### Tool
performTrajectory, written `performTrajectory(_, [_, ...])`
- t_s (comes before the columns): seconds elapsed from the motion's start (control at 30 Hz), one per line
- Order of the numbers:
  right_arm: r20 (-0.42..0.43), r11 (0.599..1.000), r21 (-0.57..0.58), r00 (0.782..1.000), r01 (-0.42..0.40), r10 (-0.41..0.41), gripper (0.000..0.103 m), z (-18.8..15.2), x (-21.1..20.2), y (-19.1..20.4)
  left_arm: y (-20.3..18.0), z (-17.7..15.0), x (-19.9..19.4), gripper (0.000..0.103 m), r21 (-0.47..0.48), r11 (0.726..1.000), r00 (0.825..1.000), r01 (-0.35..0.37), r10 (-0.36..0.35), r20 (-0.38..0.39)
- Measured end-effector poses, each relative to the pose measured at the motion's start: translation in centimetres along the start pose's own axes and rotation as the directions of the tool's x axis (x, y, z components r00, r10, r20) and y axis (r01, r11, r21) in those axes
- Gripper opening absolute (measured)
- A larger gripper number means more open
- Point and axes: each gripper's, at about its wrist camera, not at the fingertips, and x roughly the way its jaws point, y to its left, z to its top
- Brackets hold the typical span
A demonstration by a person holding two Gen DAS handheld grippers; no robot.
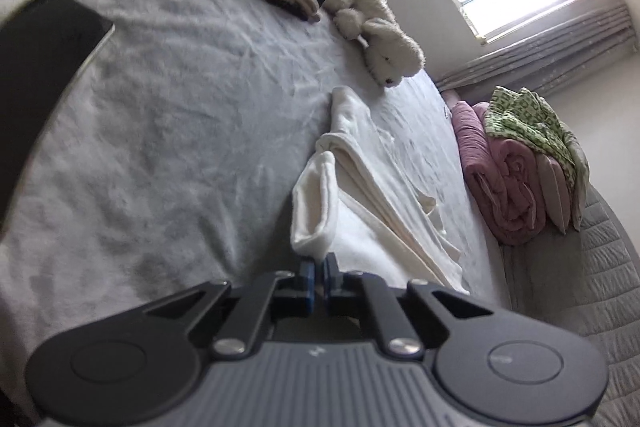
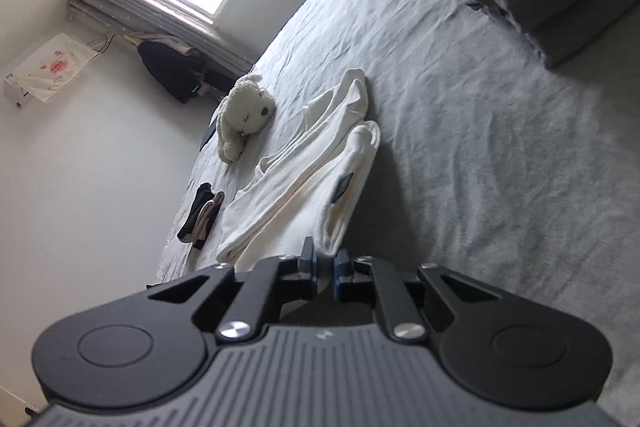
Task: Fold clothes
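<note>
The left gripper [image 1: 319, 263] pinches a folded edge of the cream fabric garment [image 1: 360, 187] on the grey-sheeted bed [image 1: 160, 131]; a white plush dog [image 1: 380, 39] lies beyond, near the bed's far edge.

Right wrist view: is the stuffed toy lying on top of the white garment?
No. The stuffed toy lies on the grey bedsheet beside the white garment, with a strip of bare sheet between them.
</note>
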Motion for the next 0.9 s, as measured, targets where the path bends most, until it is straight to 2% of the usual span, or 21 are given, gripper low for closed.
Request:
performTrajectory(0.13, [0.042, 1.000, -0.017, 0.999, -0.014, 0.015, 0.009, -1.4, -1.3, 0.9, 0.5, -0.8, -1.9, 0.003, -0.044, 0.999, 1.000, 0.026, -0.027, -0.015])
performTrajectory(0.37, [0.093, 0.999, 0.034, 0.995, -0.027, 0.024, 0.009, -4.7, -3.4, 0.8, 1.9, -3.0, -3.5, 0.003, -0.094, 0.995, 0.999, -0.032, 0.030, -0.024])
performTrajectory(0.47, [0.090, 0.998, 0.045, 0.995, -0.034, 0.030, 0.009, -4.3, -2.7, 1.3, 1.3, -2.5, -3.2, 0.004, -0.092, 0.995, 0.999, -0.040, 0.039, -0.018])
performTrajectory(0.63, [0.136, 0.995, 0.070, 0.989, -0.073, 0.063, 0.009, -2.6, -2.3, 2.6, -0.8, -0.7, -2.9, 0.004, -0.124, 0.991, 0.998, -0.054, 0.055, 0.009])
performTrajectory(0.9, [0.169, 0.968, 0.235, 0.985, -0.083, 0.044, 0.009, 0.2, 0.1, 2.9, -2.3, 2.4, -0.2, 0.004, -0.302, 0.948, 0.994, -0.106, 0.094, -0.054])
